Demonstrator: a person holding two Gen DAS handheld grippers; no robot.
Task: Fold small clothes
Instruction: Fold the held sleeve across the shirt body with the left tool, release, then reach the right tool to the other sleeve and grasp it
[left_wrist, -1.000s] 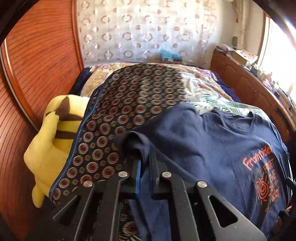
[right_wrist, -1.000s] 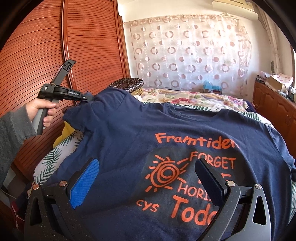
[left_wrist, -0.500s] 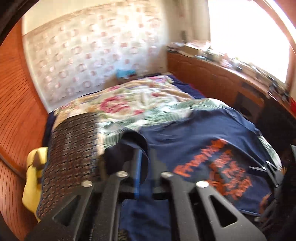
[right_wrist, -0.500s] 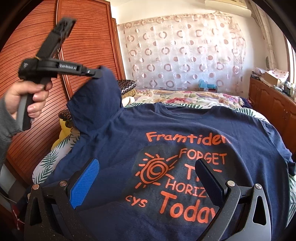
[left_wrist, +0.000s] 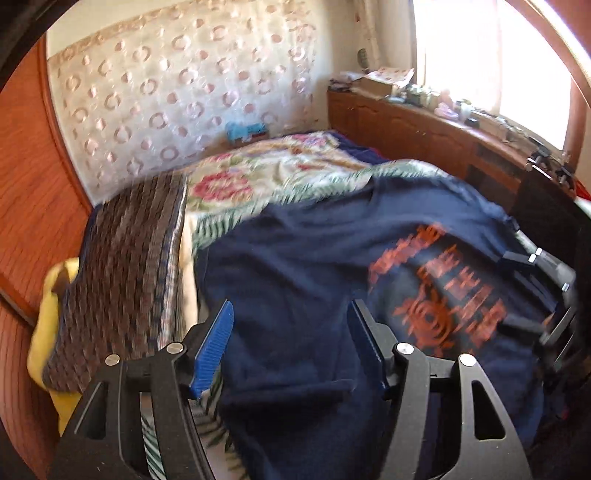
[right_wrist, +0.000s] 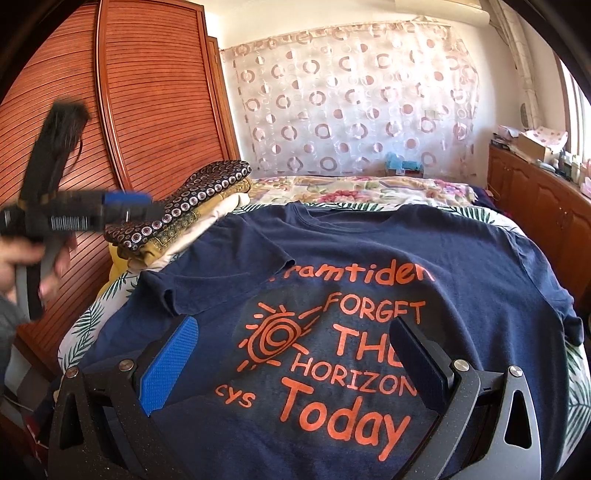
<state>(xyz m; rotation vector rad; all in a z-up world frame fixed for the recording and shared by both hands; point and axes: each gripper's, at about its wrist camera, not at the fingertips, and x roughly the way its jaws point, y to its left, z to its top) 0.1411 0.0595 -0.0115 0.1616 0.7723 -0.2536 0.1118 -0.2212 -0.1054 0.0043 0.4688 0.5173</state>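
Observation:
A navy T-shirt with orange print lies face up on the bed; it also shows in the left wrist view. Its left sleeve is folded inward over the chest. My left gripper is open and empty above the shirt's left side; it shows blurred at the left of the right wrist view. My right gripper is open and empty, hovering over the shirt's lower hem, and shows in the left wrist view.
A stack of folded patterned cloths lies at the bed's left, beside a yellow plush toy. A floral bedspread covers the bed. A wooden slatted wardrobe stands left, a wooden cabinet right.
My left gripper carried the sleeve up and inward, let it go and opened. The sleeve now lies folded over the shirt's chest. My right gripper stayed open in place.

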